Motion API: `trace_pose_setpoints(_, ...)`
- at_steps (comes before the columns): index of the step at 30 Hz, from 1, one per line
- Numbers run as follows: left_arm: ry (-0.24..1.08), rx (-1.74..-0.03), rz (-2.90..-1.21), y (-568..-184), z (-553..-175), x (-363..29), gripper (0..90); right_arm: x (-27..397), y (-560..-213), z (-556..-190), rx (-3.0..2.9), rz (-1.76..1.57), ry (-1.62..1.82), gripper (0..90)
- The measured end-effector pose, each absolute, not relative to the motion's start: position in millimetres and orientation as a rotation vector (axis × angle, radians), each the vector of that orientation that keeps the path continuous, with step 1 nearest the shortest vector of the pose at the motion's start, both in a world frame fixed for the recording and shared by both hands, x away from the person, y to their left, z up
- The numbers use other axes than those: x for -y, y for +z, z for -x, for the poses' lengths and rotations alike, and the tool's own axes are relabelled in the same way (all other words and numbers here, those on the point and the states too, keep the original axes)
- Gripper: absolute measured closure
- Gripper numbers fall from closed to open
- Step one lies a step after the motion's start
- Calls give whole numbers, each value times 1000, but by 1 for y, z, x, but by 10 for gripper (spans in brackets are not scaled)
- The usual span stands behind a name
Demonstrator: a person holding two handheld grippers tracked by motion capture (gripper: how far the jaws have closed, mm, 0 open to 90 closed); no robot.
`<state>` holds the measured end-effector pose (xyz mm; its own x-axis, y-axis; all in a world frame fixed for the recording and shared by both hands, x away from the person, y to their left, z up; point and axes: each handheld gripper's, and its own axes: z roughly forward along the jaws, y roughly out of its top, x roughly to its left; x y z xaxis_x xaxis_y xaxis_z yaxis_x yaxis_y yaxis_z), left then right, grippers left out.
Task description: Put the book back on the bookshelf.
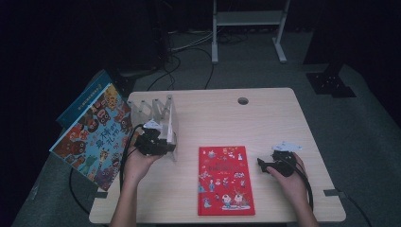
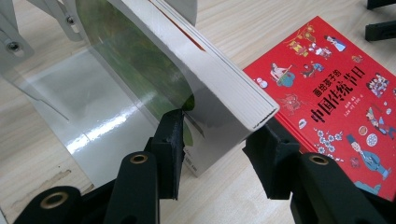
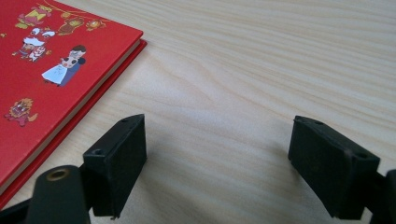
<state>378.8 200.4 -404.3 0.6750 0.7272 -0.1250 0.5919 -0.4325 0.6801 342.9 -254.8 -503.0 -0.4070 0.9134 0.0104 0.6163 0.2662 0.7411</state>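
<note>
The left gripper (image 1: 158,142) is at the clear rack (image 1: 161,113) on the table (image 1: 265,113). A white book (image 2: 205,84) stands tilted in the rack, at its near end. The book's corner sits between the two black jaws. The left pad (image 2: 170,140) touches the book's cover. The right pad (image 2: 268,149) sits just under the corner, and I cannot tell if it presses. So the jaws are around the book but not squeezing it tight.

A red book (image 1: 224,179) lies flat in the middle of the table, near the white book. The right gripper (image 1: 267,165) rests just beside the red book's right edge. Its jaws are apart, with just bare table between them.

A big picture book (image 1: 92,135) sticks out past the table's left edge
</note>
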Motion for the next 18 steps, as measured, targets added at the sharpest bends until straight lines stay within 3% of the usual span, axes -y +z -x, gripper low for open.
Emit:
trace_pose_setpoints(8, 237, -977, -2170, -400, -374, -209, 569, 255, -503, -343, -2121, -1384, 949, 182)
trace_pose_setpoints(18, 306, -894, -2171, -367, -359, -211, 480, 255, -503, -343, -2118, -1391, 945, 166)
